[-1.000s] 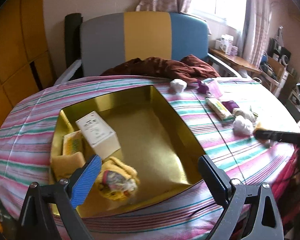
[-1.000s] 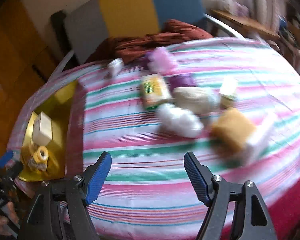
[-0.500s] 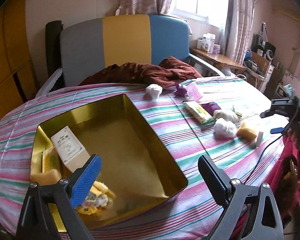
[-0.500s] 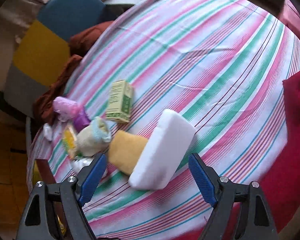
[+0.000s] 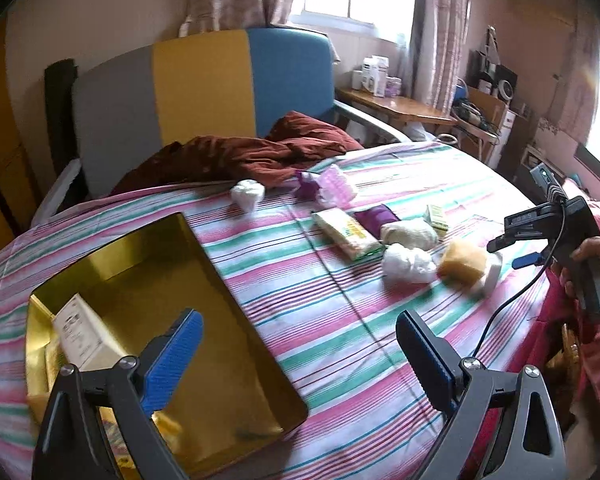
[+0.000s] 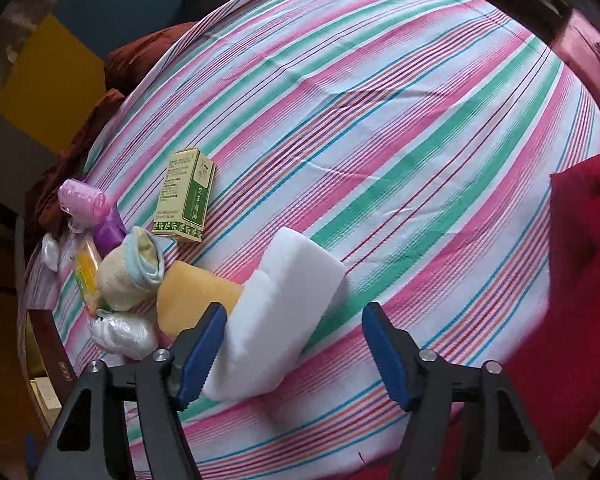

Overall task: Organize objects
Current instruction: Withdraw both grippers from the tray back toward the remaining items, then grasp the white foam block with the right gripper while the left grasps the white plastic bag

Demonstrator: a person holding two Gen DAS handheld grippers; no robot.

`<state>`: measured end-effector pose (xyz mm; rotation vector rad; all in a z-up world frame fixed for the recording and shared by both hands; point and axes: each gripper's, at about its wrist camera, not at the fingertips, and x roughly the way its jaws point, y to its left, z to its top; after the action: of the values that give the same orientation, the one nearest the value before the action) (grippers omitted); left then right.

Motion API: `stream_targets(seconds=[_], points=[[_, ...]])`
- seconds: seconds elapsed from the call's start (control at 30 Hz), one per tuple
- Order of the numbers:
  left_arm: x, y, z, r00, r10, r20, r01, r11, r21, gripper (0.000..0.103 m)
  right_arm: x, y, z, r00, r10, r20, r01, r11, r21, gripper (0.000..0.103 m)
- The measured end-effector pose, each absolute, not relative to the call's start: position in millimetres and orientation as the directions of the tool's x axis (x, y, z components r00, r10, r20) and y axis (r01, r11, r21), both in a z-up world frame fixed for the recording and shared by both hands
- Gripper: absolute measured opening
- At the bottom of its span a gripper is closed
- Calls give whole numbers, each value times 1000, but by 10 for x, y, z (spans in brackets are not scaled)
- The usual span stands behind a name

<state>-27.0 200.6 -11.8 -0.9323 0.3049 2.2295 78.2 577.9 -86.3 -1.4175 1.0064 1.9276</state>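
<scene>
Swung from above the gold box (image 5: pixel 236 352), the left gripper (image 5: pixel 298 356) faces the table's (image 6: pixel 400 128) middle, fingers wide and empty. Right gripper (image 6: pixel 292 350) straddles the white sponge block (image 6: pixel 284 320) near the table's edge, fingers closing but not yet pressing it. Probably light, soft, compressible: grip across its long flat faces.

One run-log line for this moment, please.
right gripper: jaws closing around white sponge, not yet clamped | left gripper: open, empty, above gold box
</scene>
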Motion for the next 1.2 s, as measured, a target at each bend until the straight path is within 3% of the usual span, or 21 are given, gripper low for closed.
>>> stream_targets(seconds=[0.27,0.4,0.53,0.83,1.2], points=[[-294,2368,-238,-441,517,-733,-722,-690,-53,98,824,5748,-783,-241,23,-970,-755,-632,173,69],[-318,2518,-312,-406,522,-750,-735,-674,-71,98,896,5802,-866,-210,10,-978,-743,-651,154,37],[-358,2676,-418,-367,523,-769,-736,-669,-104,98,921,5743,-892,-251,-18,-968,-710,-676,197,32],[-493,3087,-642,-290,527,-799,-725,-666,-176,84,1010,5581,-781,-323,43,-945,-676,-709,199,28],[-607,3716,-885,-257,507,-823,-748,-643,-162,88,1212,5575,-678,-455,40,-890,-660,-686,306,28]])
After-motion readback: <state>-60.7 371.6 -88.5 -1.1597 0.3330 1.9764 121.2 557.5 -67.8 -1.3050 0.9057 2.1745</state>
